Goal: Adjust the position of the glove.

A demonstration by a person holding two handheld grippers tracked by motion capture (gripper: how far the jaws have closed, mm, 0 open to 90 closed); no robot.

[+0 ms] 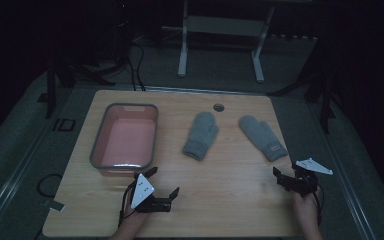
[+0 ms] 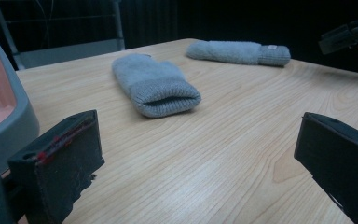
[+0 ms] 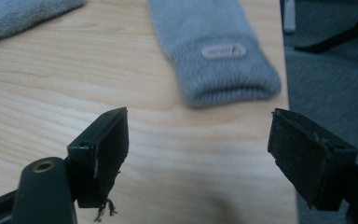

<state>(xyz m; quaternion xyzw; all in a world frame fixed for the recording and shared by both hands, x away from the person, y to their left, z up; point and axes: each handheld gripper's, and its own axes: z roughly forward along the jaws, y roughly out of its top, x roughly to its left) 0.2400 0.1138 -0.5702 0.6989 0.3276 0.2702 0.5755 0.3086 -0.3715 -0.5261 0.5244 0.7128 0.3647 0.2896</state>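
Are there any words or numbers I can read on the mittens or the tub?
None can be read.
Right mitten: a small pale tag sits on its cuff, with dark marks too blurred to read.
Left mitten: no words on the side that shows.
Tub: no words or numbers on it.

You see two plain grey knitted mittens (image 1: 200, 135) (image 1: 263, 137) on the pale wood-grain tabletop (image 1: 230, 190), beside a grey-rimmed plastic tub with a pink inside (image 1: 96, 150); one mitten has a pale label.
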